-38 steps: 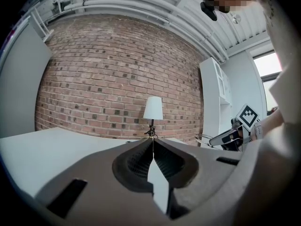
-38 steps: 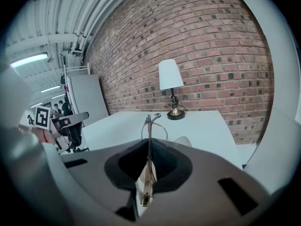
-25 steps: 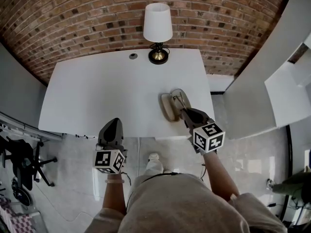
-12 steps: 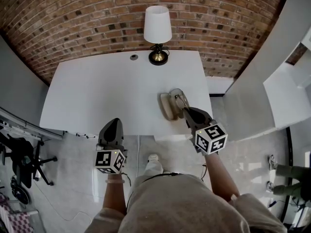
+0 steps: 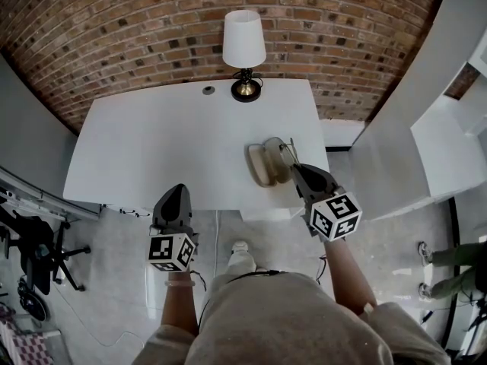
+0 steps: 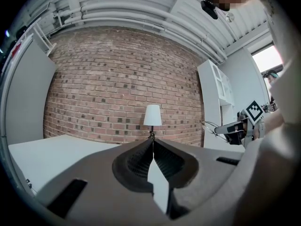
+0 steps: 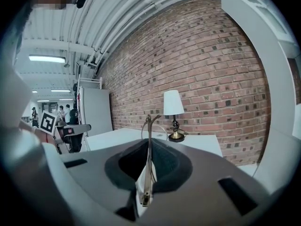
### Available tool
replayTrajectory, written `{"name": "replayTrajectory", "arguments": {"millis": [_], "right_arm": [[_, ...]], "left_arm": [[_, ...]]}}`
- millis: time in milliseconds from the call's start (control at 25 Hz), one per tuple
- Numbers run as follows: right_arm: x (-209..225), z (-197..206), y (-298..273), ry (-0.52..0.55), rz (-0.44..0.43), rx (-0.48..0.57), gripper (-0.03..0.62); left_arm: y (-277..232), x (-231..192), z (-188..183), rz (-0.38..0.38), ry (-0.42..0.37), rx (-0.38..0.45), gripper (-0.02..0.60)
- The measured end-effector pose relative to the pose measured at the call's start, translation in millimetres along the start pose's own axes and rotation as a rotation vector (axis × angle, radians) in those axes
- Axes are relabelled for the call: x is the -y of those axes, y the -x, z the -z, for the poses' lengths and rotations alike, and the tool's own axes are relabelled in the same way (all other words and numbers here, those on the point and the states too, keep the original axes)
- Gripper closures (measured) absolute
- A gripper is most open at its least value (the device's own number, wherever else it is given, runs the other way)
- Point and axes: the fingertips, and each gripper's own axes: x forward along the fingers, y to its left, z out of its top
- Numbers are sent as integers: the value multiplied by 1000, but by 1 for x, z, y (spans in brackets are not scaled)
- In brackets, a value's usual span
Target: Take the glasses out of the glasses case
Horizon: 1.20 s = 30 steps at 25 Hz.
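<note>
The beige glasses case (image 5: pixel 263 163) lies open near the right front edge of the white table (image 5: pixel 152 143). My right gripper (image 5: pixel 295 169) is shut on a temple of the thin-framed glasses (image 5: pixel 288 151), which hang just above the case. In the right gripper view the temple (image 7: pixel 148 166) runs upright between the shut jaws (image 7: pixel 148 142), with the lens rim above them. My left gripper (image 5: pixel 173 202) hovers off the table's front edge, shut and holding nothing (image 6: pixel 152 142). The left gripper view also catches the right gripper (image 6: pixel 235 126) at its right side.
A lamp with a white shade (image 5: pixel 244 48) stands at the table's back edge, a small round grommet (image 5: pixel 208 89) beside it. White cabinets (image 5: pixel 449 128) line the right side. A dark chair (image 5: pixel 30 257) sits at the far left. A person's legs (image 5: pixel 449 268) show at the far right.
My right gripper has risen and drawn slightly right and back, lifting the glasses up from the case. The case stays on the table. The left gripper has kept still.
</note>
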Motion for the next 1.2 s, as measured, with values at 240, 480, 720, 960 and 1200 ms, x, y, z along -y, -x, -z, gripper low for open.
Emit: {"name": "replayTrajectory", "arguments": {"millis": [240, 480, 720, 960, 1200], "right_arm": [[6, -7, 10, 0, 12, 31, 576], [14, -12, 19, -1, 29, 62, 576], [20, -14, 24, 4, 50, 77, 576], [21, -18, 29, 14, 60, 91, 576], [22, -18, 34, 6, 71, 100, 576]], "left_arm": [[2, 3, -6, -8, -6, 15, 575], [3, 7, -10, -14, -13, 29, 575], [5, 4, -11, -25, -16, 33, 575], [7, 4, -15, -30, -19, 39, 575], [10, 4, -15, -30, -22, 39, 575]]}}
